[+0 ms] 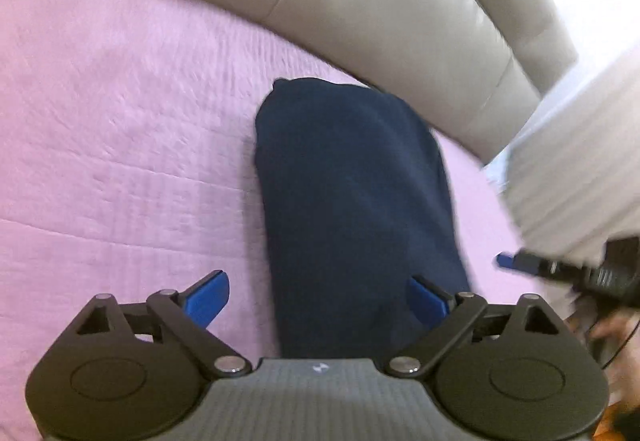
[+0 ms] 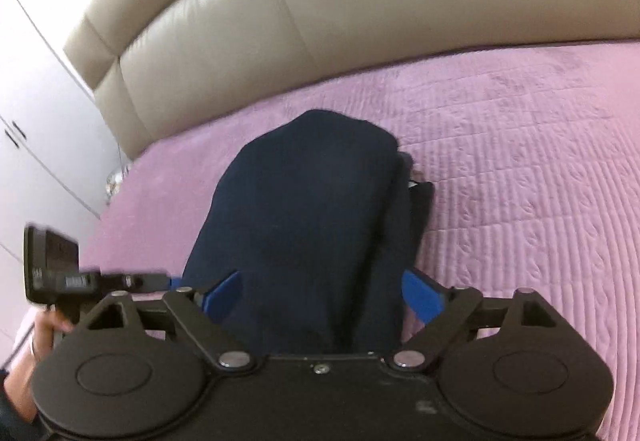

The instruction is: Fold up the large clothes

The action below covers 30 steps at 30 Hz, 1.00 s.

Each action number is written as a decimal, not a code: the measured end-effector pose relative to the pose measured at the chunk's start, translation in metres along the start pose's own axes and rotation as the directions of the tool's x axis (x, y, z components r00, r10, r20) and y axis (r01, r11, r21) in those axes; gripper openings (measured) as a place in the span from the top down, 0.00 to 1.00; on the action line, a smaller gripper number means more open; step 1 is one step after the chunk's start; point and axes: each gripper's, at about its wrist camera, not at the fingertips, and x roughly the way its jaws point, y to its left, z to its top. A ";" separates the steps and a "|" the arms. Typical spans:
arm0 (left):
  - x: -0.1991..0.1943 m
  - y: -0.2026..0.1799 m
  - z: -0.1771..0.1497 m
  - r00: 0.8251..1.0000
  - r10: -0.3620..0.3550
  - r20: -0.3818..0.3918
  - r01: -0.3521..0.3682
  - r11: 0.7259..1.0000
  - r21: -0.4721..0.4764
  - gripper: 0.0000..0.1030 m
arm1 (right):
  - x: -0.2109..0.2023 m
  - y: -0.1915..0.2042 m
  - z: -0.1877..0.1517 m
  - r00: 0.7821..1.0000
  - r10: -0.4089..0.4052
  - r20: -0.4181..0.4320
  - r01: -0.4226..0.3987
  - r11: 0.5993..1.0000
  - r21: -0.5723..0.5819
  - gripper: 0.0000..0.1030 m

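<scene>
Garment (image 1: 352,209) lengthwise toward headboard (image 1: 360,9)

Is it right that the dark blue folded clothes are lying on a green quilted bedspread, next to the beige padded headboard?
Not quite. The quilted bedspread is pink, not green, as the right wrist view shows. The rest holds: the dark blue folded clothes lie on it, near the beige padded headboard.
</scene>
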 end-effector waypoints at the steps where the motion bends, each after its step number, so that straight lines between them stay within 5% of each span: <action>1: 0.003 0.003 0.008 1.000 -0.026 -0.011 0.026 0.999 -0.023 0.06 | 0.005 0.002 0.004 1.000 -0.008 -0.014 0.008 1.000 -0.002 0.00; 4: 0.019 -0.002 0.023 0.997 -0.058 -0.054 0.057 0.998 -0.023 0.04 | 0.032 0.001 0.013 0.992 -0.088 -0.093 0.087 0.996 -0.014 0.00; 8: 0.051 0.000 0.029 0.986 -0.050 -0.161 0.047 0.999 -0.020 0.06 | 0.066 -0.020 0.012 0.955 -0.129 -0.267 0.144 0.989 0.037 0.00; 12: 0.071 0.004 0.028 0.974 -0.056 -0.218 0.048 0.998 -0.041 0.09 | 0.084 -0.056 0.006 0.951 0.052 -0.304 0.011 0.979 0.202 0.00; 15: 0.080 0.010 0.030 0.970 -0.081 -0.231 0.069 0.996 -0.062 0.11 | 0.100 -0.082 -0.002 0.932 0.246 -0.265 -0.153 0.932 0.328 0.00; 19: 0.091 0.017 0.035 0.964 -0.120 -0.238 0.101 0.991 -0.090 0.11 | 0.120 -0.092 -0.013 0.920 0.348 -0.181 -0.292 0.916 0.276 0.00; 23: 0.094 0.019 0.043 0.960 -0.138 -0.245 0.117 0.988 -0.097 0.13 | 0.122 -0.095 -0.020 0.915 0.370 -0.160 -0.320 0.908 0.272 0.00; 24: 0.094 0.018 0.044 0.960 -0.137 -0.244 0.119 0.989 -0.085 0.15 | 0.121 -0.094 -0.020 0.918 0.359 -0.165 -0.304 0.909 0.286 0.02; 26: 0.095 0.015 0.046 0.963 -0.128 -0.238 0.117 0.991 -0.059 0.25 | 0.119 -0.089 -0.021 0.931 0.321 -0.173 -0.253 0.910 0.329 0.29; 30: 0.092 0.003 0.047 0.970 -0.077 -0.230 0.076 0.997 -0.014 0.36 | 0.109 -0.079 -0.024 0.940 0.306 -0.153 -0.242 0.910 0.337 0.45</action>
